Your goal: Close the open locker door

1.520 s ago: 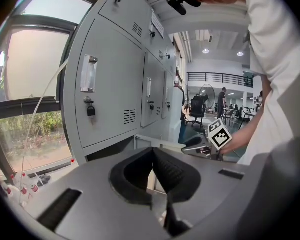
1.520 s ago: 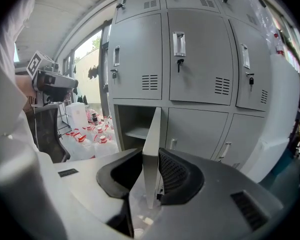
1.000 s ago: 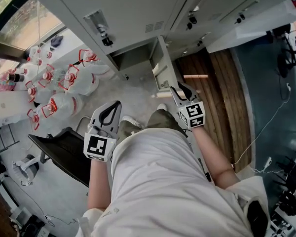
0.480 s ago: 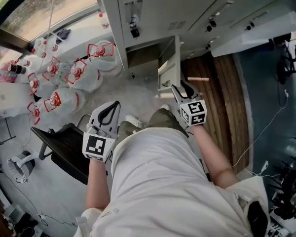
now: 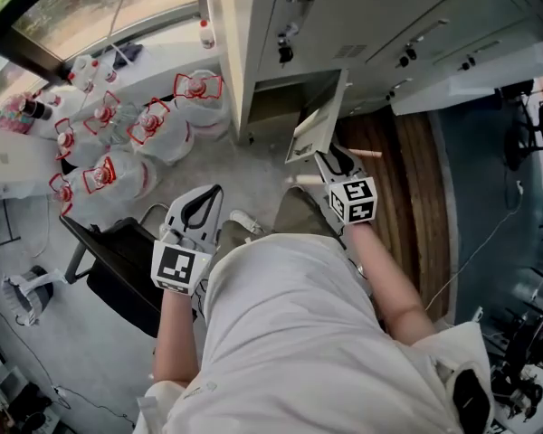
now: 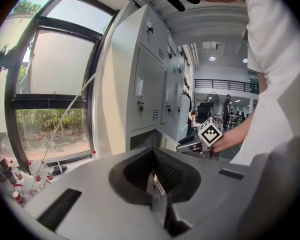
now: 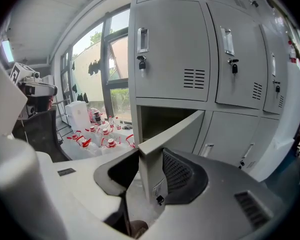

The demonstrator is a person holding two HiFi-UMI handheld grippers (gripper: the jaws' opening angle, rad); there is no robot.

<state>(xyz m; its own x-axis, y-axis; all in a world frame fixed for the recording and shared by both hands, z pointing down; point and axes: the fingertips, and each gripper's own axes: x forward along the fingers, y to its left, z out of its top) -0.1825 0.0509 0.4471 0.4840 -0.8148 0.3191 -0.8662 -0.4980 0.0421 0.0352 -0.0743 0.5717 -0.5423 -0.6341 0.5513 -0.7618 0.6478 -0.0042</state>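
The grey locker door (image 5: 315,125) stands swung out from its open compartment (image 5: 285,98) in the bottom row. My right gripper (image 5: 328,159) is at the door's free edge. In the right gripper view the door's edge (image 7: 151,159) runs between the jaws, and my right gripper (image 7: 150,155) has just been closing, with both fingertips against that edge. My left gripper (image 5: 206,197) hangs lower left, away from the lockers, over the floor. My left gripper (image 6: 152,151) is shut with nothing in it.
Closed lockers (image 7: 170,49) fill the rows above and right of the opening. Several water jugs with red handles (image 5: 118,143) stand on the floor to the left, under a window. A black chair (image 5: 118,260) is beside my left arm. A wooden floor strip (image 5: 389,197) runs on the right.
The lockers and jugs have slid rightward and closer in the head view. The right gripper has stayed at the door's edge, and the door now leans more to the right.
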